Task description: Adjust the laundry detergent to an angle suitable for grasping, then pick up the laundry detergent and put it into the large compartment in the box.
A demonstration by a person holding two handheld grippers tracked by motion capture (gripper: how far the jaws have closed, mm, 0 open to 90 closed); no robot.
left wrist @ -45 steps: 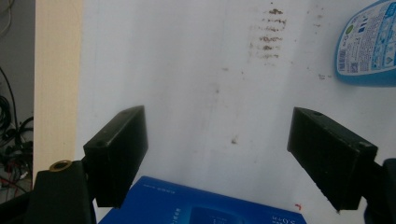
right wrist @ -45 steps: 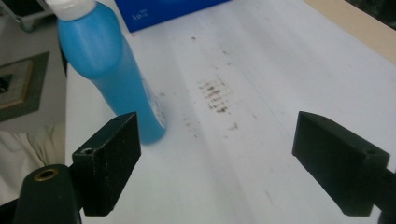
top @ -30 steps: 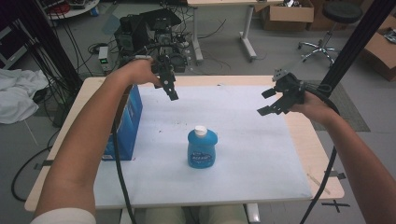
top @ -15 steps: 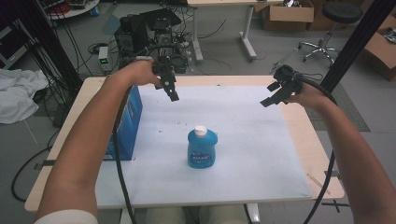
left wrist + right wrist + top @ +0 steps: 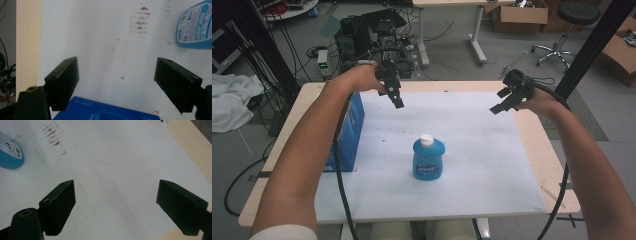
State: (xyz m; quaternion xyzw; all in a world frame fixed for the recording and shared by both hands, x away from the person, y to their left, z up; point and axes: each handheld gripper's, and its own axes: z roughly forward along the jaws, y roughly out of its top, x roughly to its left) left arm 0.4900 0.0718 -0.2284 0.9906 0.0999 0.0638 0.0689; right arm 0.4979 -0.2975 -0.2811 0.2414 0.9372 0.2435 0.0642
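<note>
High view: bottle [image 5: 428,159] upright near mat [image 5: 492,165] centre, long axis vertical, white cap [image 5: 426,139] up, label facing near edge of table [image 5: 532,135]. Free-standing, nothing touching it. Box [image 5: 348,131] blue, on end at mat's left edge, well apart from bottle, to its left.

Left gripper [image 5: 393,91] up over far-left part of mat, above & beyond box's far end, tips angled down toward mat. Jaws spread, nothing betw. them. Well apart from bottle.

Right gripper [image 5: 507,98] over far-right part of mat, near mat's right edge, tips pointing left-down. Jaws apart, empty. Also well apart from bottle; bottle roughly betw. the two, nearer the person.

Left gripper view: left gripper [image 5: 116,85] w/ jaws wide, bare mat [image 5: 105,45] betw. them, brown specks on it. Bottle [image 5: 193,27] cut off at top-right corner, back label w/ small print & code visible. Box [image 5: 105,111] top edge at bottom, just under jaws. Table [image 5: 27,42] strip at left.

Right gripper view: right gripper [image 5: 115,207] w/ jaws wide, only mat [image 5: 112,157] betw. them, faint pen lines & brown marks on it. Bottle [image 5: 10,152] cut off at left edge, far from jaws. Table [image 5: 192,147] wood at right.
</note>
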